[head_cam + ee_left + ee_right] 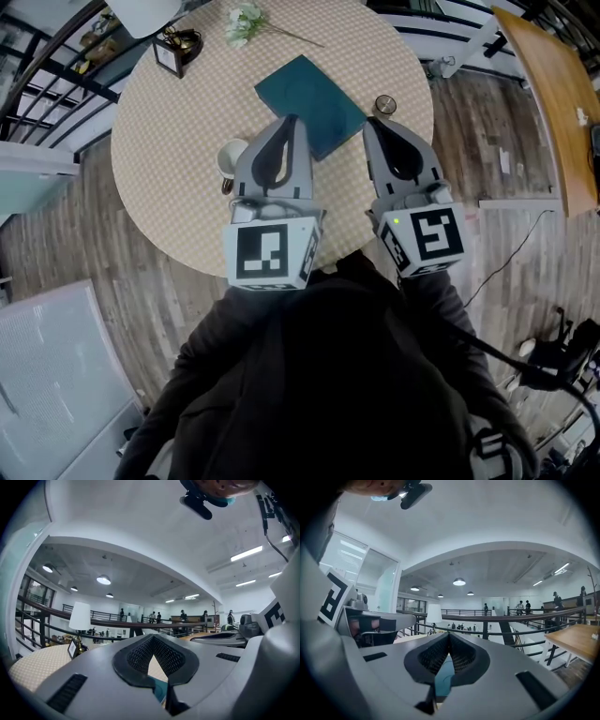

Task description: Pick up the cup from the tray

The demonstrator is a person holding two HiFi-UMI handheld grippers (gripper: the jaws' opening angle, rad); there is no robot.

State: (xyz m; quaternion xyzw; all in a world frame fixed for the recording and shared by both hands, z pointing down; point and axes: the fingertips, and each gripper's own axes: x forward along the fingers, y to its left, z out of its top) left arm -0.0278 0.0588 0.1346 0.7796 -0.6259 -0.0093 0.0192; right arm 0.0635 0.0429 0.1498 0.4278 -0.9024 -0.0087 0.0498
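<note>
White cup (231, 157) stands upright; left hand-held gripper (291, 120) and right hand-held gripper (371, 124) clenched, empty.

Your table (178, 131) wears a beige cloth in a fine check. On it the tray (305, 94) is deep teal and the cup (231, 156) is white. Your left gripper (289, 122) and right gripper (372, 127) have pale grey shells with black ribbed pads (138, 654). Each carries a white cube (270, 255) printed with black square markers, and a small green light glows on the right one's cube. Your jacket (319, 375) is dark charcoal. The flowers (246, 22) are a pale white-green, the floor (66, 244) is grey-brown planks, and the other table (553, 103) at your right is warm orange wood.
</note>
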